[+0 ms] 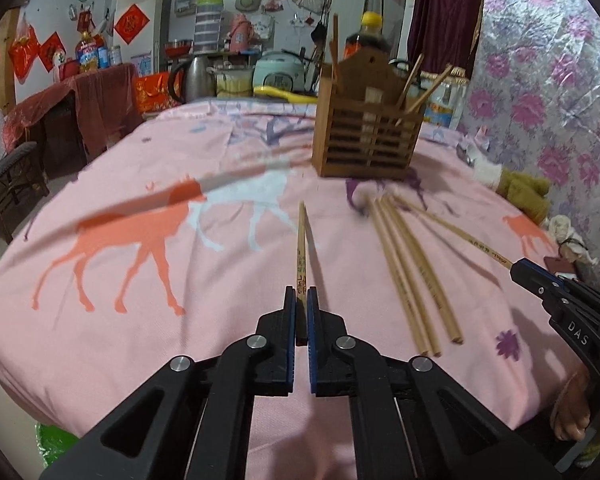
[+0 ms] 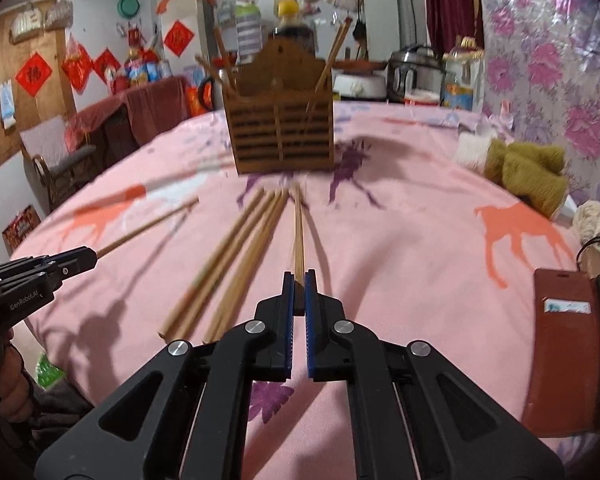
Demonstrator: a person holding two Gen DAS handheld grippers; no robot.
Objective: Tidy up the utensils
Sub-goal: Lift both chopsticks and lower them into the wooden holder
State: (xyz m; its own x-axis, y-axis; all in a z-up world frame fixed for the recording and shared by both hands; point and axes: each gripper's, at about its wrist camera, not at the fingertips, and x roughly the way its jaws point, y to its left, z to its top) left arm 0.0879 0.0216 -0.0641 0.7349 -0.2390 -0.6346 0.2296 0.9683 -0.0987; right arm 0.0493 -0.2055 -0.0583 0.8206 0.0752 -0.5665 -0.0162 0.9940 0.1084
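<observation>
My left gripper (image 1: 301, 294) is shut on the thick end of one wooden chopstick (image 1: 301, 248), which points away over the pink tablecloth. My right gripper (image 2: 299, 278) is shut on another chopstick (image 2: 299, 232), also pointing toward the slatted wooden holder (image 2: 280, 136). Each view catches the other tool: the right gripper (image 1: 516, 268) with its chopstick (image 1: 460, 235), and the left gripper (image 2: 92, 256) with its chopstick (image 2: 148, 227). Several loose chopsticks (image 1: 408, 272) (image 2: 228, 260) lie side by side between the grippers. The holder (image 1: 370, 136) has a few chopsticks standing in it.
The round table (image 1: 140, 184) wears a pink cloth with horse prints. An olive-green cloth bundle (image 2: 528, 176) and a brown phone case (image 2: 564, 360) lie at the right edge. A dark bottle (image 1: 370, 36) stands behind the holder; a kettle (image 1: 196, 76) and cookers line the far edge.
</observation>
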